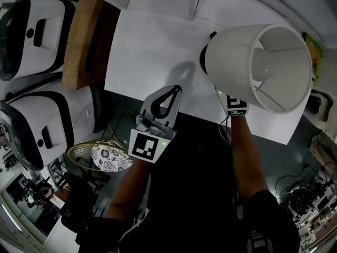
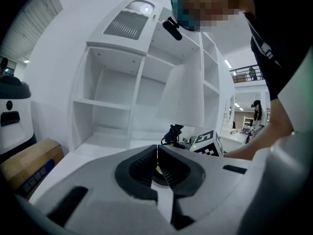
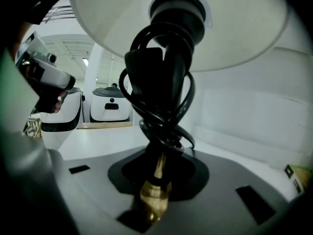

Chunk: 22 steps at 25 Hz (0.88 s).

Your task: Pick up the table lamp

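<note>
Aloft, table lamp (image 1: 258,67); box (image 2: 29,166) print illegible

White table (image 1: 150,49), cardboard box (image 1: 84,38), empty-shelved white cabinet (image 2: 122,99)

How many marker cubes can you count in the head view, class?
2. One marker cube rides on the left gripper, low centre; the other on the right gripper, just under the lamp shade, which may hide part of it.
</note>
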### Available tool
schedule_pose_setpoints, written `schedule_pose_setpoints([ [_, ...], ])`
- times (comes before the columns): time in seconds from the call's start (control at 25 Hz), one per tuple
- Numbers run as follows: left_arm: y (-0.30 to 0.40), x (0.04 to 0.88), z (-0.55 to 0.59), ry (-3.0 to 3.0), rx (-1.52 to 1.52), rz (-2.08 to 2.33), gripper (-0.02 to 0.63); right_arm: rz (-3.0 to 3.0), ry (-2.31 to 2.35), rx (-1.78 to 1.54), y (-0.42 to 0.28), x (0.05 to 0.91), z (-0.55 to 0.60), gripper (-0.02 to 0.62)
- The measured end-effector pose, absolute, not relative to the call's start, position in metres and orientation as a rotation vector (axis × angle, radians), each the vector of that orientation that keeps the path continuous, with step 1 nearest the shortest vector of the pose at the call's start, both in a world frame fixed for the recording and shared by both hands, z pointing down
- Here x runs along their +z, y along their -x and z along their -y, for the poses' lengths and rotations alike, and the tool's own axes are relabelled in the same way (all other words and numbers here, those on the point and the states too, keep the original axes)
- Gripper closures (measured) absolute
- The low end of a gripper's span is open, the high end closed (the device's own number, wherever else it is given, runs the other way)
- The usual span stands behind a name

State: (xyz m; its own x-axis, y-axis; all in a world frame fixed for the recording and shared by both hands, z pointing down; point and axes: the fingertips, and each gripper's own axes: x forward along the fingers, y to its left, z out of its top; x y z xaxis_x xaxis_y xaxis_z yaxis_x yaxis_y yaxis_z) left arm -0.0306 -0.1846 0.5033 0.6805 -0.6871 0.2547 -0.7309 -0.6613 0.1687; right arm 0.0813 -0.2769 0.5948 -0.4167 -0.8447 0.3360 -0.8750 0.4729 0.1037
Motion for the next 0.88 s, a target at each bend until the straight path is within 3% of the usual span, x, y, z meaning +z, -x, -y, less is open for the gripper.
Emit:
schedule_pose_setpoints([
  [0.88, 0.024, 0.467, 0.191, -2.660, 0.192, 1.167, 0.588, 2.380, -1.419, 0.129, -0.104, 0.515, 0.240, 0.505],
])
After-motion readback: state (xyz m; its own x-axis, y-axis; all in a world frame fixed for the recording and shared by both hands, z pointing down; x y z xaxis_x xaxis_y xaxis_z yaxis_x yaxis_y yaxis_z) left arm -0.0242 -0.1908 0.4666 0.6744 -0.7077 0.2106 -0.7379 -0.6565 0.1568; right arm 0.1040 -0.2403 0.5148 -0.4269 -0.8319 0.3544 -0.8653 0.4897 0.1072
